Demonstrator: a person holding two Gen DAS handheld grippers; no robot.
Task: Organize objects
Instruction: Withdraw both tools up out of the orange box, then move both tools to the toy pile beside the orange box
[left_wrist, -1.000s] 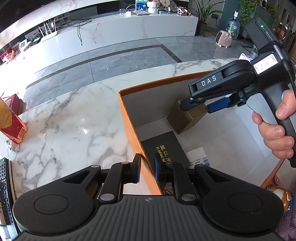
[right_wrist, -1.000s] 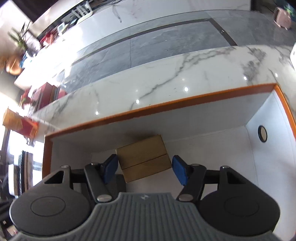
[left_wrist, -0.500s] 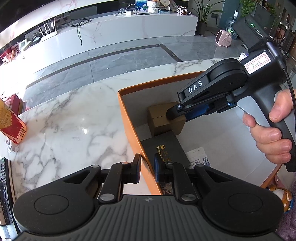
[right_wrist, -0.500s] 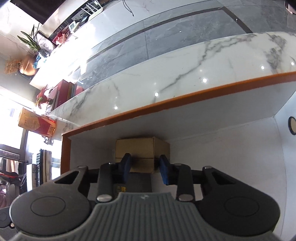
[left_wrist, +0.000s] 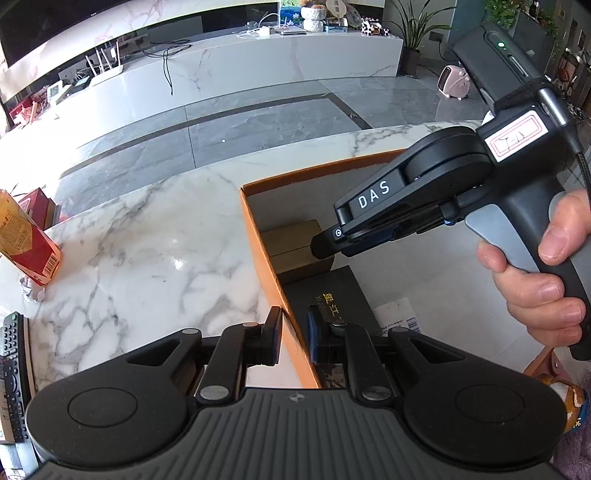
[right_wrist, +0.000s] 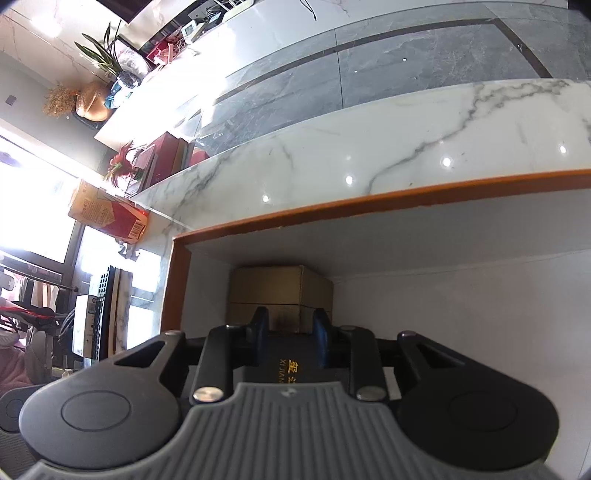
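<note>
**Caller:** Marble all round — grey floor tiles beyond, and up front a white veined worktop (left_wrist: 155, 236) carrying a big orange box (left_wrist: 263, 254) with a pale lining.

**Analyst:** And that box is where the action is. Where's the left side?

**Caller:** The left tongs (left_wrist: 294, 338) are clamped tight on the box's left wall, one finger outside, one inside, right at the near end of that wall.

**Analyst:** Biggest thing inside?

**Caller:** A flat black box (left_wrist: 328, 295) with gold lettering, lying on the floor of the orange box against the left wall. Behind it, tucked into the far left corner, sits the small brown carton (right_wrist: 280, 295), touching the black box's far edge.

**Analyst:** The right hand (left_wrist: 539, 280)?

**Caller:** It grips the handle, and the right tongs (right_wrist: 291, 325) point down at that corner. Their jaws are closing, tips just at the carton's near face. From the wrist view the carton shows in the gap between the blue pads, but they are not pressing on its sides.

**Analyst:** Anything smaller?

**Caller:** A red-and-yellow packet (left_wrist: 26, 243) out on the left of the worktop, well apart, and a white printed slip (left_wrist: 397, 315) on the box floor just beside the black box.
</note>
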